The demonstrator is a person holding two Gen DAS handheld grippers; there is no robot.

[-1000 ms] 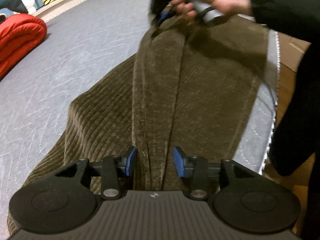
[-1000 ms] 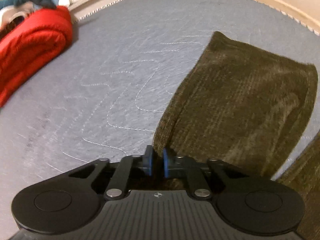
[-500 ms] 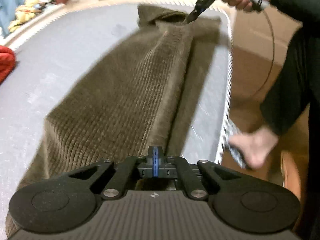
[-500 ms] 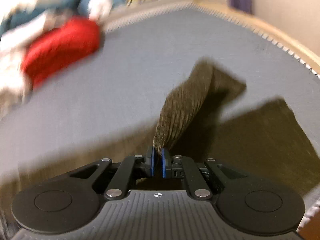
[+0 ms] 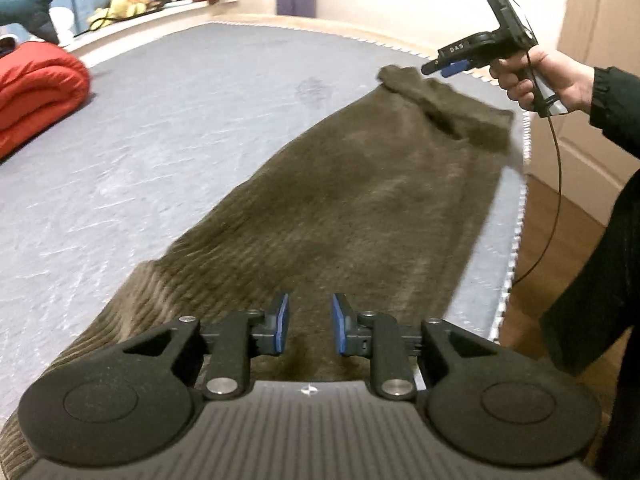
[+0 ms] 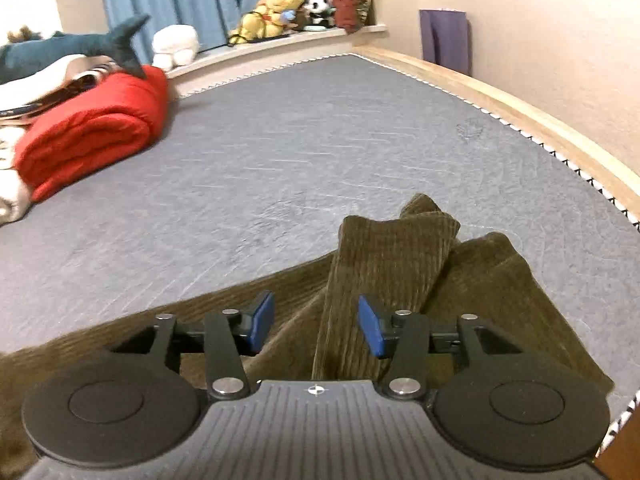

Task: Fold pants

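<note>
Lying lengthwise along mattress edge: pants (image 5: pixel 360 208) | both hand-held grippers just opened, empty

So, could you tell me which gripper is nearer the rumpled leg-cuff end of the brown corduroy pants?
Right. The right gripper hovers open just above the cuff end; the left gripper is open over the pants' opposite end.

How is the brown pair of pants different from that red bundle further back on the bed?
The pants are brown ribbed corduroy; the red bundle is bright red and looks smooth. The pants lie spread out long and mostly flat near the mattress edge, one end rumpled, whereas the red bundle sits rolled up thick, farther back toward the plush toys. Both are soft fabric resting on the same grey mattress.
</note>
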